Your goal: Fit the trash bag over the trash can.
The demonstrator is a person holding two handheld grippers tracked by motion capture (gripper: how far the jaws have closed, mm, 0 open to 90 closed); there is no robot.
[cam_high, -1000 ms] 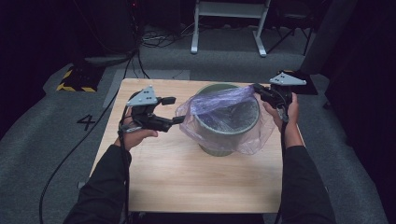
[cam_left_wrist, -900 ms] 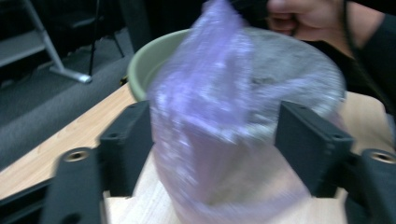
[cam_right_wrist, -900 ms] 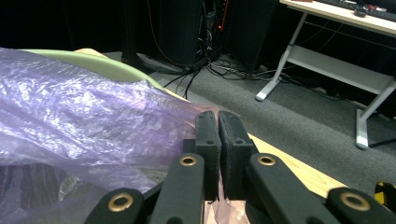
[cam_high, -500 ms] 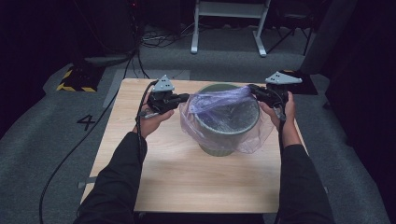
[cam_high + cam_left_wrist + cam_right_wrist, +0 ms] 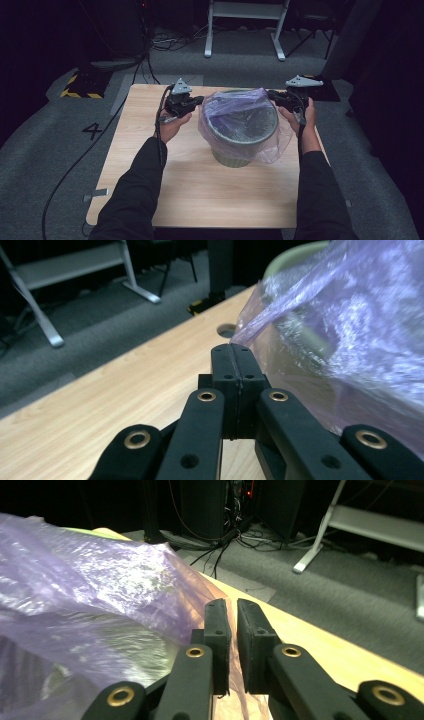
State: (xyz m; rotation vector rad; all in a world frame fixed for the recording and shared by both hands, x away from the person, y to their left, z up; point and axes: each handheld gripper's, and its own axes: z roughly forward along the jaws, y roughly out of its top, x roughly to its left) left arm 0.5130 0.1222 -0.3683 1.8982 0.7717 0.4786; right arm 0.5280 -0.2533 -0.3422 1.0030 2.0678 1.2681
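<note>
A pale green bin (image 5: 231, 159) stands in the middle of the wooden table (image 5: 200, 195), with a purple see-through bag (image 5: 235, 107) draped over its mouth. My left gripper (image 5: 199, 101) is at the bag's left edge. In the left gripper view its jaws (image 5: 233, 347) are pressed together, and a corner of the bag (image 5: 350, 330) starts right at their tip. My right gripper (image 5: 271, 95) is at the bag's raised right edge. In the right gripper view a narrow gap shows between its jaws (image 5: 231, 605), and the film (image 5: 100, 580) lies against the left jaw.
A round hole (image 5: 227, 330) in the tabletop lies just past the left gripper. A cable (image 5: 85, 165) trails off the table's left side to the floor. A white metal frame (image 5: 245, 25) and a yellow-and-black striped block (image 5: 80, 85) stand on the grey floor behind.
My left gripper has moved right and away from me, from the table's left part to the bag's left edge, and its jaws are now together. The right gripper has stayed in place.
</note>
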